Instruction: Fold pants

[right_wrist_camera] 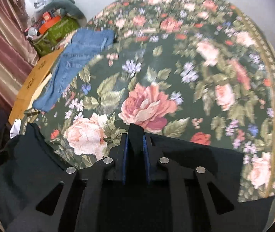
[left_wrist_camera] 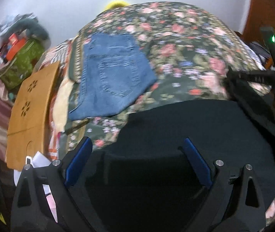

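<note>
Right now the right gripper (right_wrist_camera: 135, 135) is clenched on a pinch of the black pants (right_wrist_camera: 195, 154), a tongue of dark cloth poking up between its blue pads (right_wrist_camera: 125, 150), while the left gripper (left_wrist_camera: 137, 145) hangs spread wide above the same garment with nothing in it. The pants lie along the near edge of the floral bedspread (right_wrist_camera: 156, 67), one side sagging off toward the left. My worry is a one-handed pull: it would likely drag the cloth askew or bunch it (the pinch looks thin, so it could slip free). Folded blue jeans (left_wrist_camera: 114, 75) sit well apart by the far-left edge.
</note>
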`<state>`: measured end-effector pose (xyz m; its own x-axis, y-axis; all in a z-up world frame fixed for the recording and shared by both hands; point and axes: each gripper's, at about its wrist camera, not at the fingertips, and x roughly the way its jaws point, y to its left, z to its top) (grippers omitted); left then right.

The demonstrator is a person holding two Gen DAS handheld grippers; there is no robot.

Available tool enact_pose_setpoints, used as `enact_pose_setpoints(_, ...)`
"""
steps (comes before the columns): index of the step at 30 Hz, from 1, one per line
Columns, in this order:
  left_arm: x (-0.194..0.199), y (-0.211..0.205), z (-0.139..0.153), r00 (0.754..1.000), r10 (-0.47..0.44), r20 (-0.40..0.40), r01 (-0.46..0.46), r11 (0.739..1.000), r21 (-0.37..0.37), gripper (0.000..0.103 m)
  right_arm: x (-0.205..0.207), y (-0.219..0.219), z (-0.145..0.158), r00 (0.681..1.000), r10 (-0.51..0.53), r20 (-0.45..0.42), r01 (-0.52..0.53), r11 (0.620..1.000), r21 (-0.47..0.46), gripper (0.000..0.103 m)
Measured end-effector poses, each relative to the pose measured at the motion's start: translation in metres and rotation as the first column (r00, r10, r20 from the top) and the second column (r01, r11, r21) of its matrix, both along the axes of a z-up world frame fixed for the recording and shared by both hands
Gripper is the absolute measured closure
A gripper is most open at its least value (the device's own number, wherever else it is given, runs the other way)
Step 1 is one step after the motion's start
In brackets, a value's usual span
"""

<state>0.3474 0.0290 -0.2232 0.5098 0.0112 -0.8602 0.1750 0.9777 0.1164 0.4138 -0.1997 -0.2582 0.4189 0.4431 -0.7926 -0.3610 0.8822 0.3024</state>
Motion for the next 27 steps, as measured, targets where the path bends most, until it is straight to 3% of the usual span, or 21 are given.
enact_pose_setpoints(4, -0.011, -0.036, 0.007, 0.998, -0.068, 0.003, 0.068, 0.997, 0.033, 0.005, -0.019, -0.041, 0.047, 0.994, -0.057, 0.090, 0.054, 0.998, 0.044, 0.090)
enact_pose_setpoints(11, -0.026, -0.103, 0.004, 0.982, -0.173, -0.073, 0.172, 0.985, -0.019, 0.005, -0.068, -0.133, 0.132, 0.950, -0.180, 0.253, 0.165, 0.983, 0.080, 0.090)
enact_pose_setpoints(15, -0.037, -0.138, 0.000, 0.972, -0.217, -0.093, 0.217, 0.976, -0.011, 0.005, -0.087, -0.169, 0.155, 0.929, -0.230, 0.289, 0.207, 0.973, 0.106, 0.090)
enact_pose_setpoints(19, -0.042, -0.161, -0.004, 0.967, -0.228, -0.110, 0.227, 0.974, -0.019, 0.005, -0.105, -0.186, 0.133, 0.936, -0.220, 0.276, 0.217, 0.975, 0.039, 0.090)
enact_pose_setpoints(27, -0.051, -0.179, -0.019, 0.964, -0.232, -0.132, 0.232, 0.973, -0.014, 0.005, -0.135, -0.217, 0.036, 0.963, -0.248, 0.101, 0.253, 0.967, -0.037, 0.090)
